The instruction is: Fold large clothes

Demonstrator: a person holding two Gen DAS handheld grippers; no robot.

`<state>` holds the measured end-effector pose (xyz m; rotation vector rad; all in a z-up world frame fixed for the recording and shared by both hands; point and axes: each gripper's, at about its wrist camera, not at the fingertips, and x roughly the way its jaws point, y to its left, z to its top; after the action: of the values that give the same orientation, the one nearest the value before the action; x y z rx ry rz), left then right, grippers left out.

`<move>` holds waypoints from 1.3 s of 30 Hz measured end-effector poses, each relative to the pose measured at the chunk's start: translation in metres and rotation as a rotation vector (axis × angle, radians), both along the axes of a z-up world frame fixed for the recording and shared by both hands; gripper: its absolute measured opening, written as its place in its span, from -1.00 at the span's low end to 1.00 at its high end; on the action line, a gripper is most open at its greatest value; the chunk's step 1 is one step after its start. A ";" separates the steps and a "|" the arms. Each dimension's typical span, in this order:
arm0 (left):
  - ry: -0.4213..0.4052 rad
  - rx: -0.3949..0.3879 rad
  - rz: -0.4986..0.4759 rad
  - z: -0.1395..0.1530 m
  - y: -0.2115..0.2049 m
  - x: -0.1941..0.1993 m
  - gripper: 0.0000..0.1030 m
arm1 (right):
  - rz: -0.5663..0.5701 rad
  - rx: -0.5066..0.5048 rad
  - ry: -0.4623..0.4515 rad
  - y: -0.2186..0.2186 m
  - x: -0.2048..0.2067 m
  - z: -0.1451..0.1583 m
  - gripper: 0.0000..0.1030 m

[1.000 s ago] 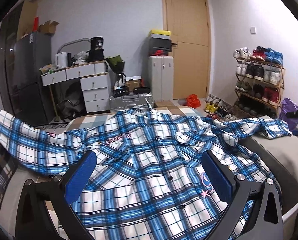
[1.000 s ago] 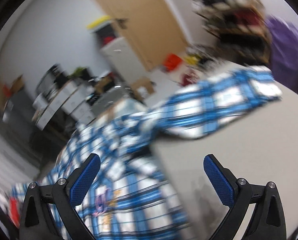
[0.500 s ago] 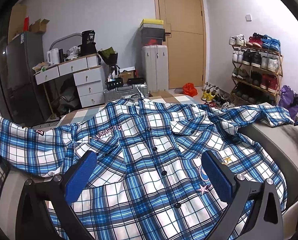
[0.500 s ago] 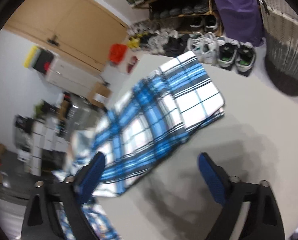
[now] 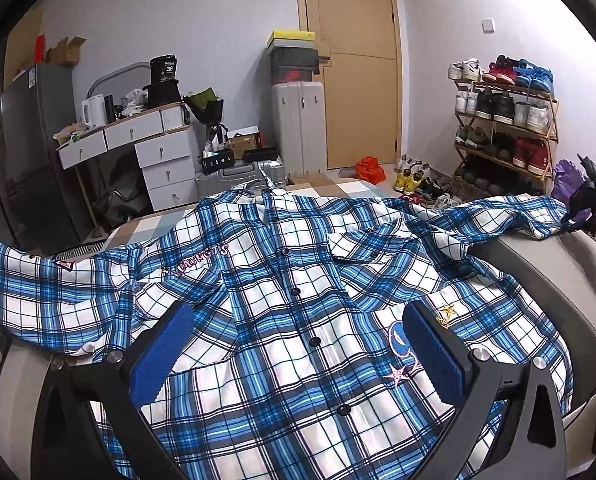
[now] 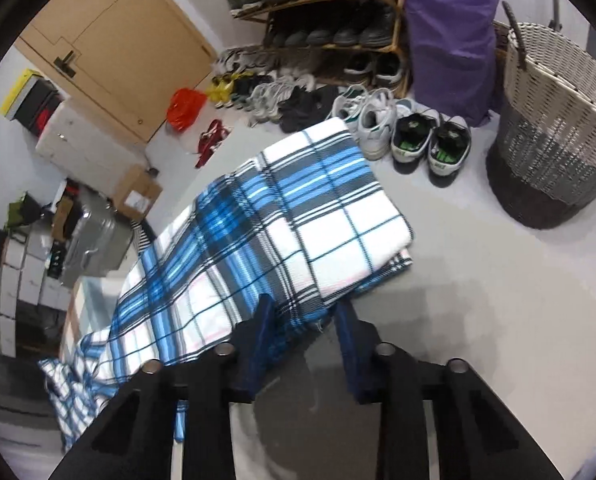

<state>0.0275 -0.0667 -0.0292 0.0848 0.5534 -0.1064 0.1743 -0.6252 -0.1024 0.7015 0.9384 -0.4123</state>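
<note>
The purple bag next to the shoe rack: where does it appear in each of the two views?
Left wrist view: the purple bag is small at the far right edge, beside the shoe rack.
Right wrist view: the purple bag is large at the top right, between the shoe rack and the woven basket.
Shared landmark: the wooden door.

My left camera sits low over the shirt, facing the door. My right camera looks down close on its sleeve, sharing that door and shoe rack.
</note>
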 end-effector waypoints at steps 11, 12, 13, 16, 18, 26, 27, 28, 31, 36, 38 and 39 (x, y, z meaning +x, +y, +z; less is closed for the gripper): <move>0.011 0.008 -0.008 -0.002 -0.004 0.001 0.98 | 0.013 -0.265 -0.104 0.026 0.000 0.031 -0.85; 0.010 0.008 -0.006 -0.002 -0.004 0.001 0.98 | 0.012 -0.275 -0.114 0.028 -0.001 0.034 -0.85; 0.009 0.007 -0.005 -0.002 -0.004 0.001 0.98 | 0.004 -0.291 -0.126 0.029 -0.004 0.039 -0.85; 0.009 0.003 -0.006 -0.001 -0.003 0.000 0.98 | -0.012 -0.339 -0.156 0.032 -0.012 0.053 -0.86; 0.003 0.002 -0.007 0.000 -0.003 -0.002 0.98 | -0.026 -0.389 -0.153 0.034 -0.015 0.061 -0.86; -0.015 -0.002 -0.002 0.003 0.004 -0.003 0.98 | 0.008 -0.607 -0.190 0.069 -0.012 0.113 -0.87; -0.019 -0.002 0.000 0.003 0.005 -0.003 0.98 | 0.025 -0.633 -0.212 0.079 -0.011 0.125 -0.87; -0.025 -0.002 0.002 0.004 0.007 -0.004 0.98 | 0.039 -0.651 -0.231 0.089 -0.009 0.134 -0.87; -0.044 -0.005 0.013 0.007 0.016 -0.008 0.98 | 0.096 -0.671 -0.312 0.130 -0.009 0.168 -0.87; -0.063 -0.038 0.043 0.012 0.036 -0.015 0.98 | 0.232 -0.610 -0.499 0.222 -0.014 0.221 -0.87; -0.063 -0.049 0.048 0.013 0.045 -0.019 0.98 | 0.297 -0.598 -0.532 0.263 -0.011 0.233 -0.87; -0.067 -0.050 0.052 0.013 0.050 -0.023 0.98 | 0.330 -0.597 -0.540 0.283 -0.010 0.237 -0.87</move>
<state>0.0044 -0.0164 -0.0157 0.0251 0.4850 -0.0670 0.1645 -0.3426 0.1350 0.0868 0.3678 -0.1740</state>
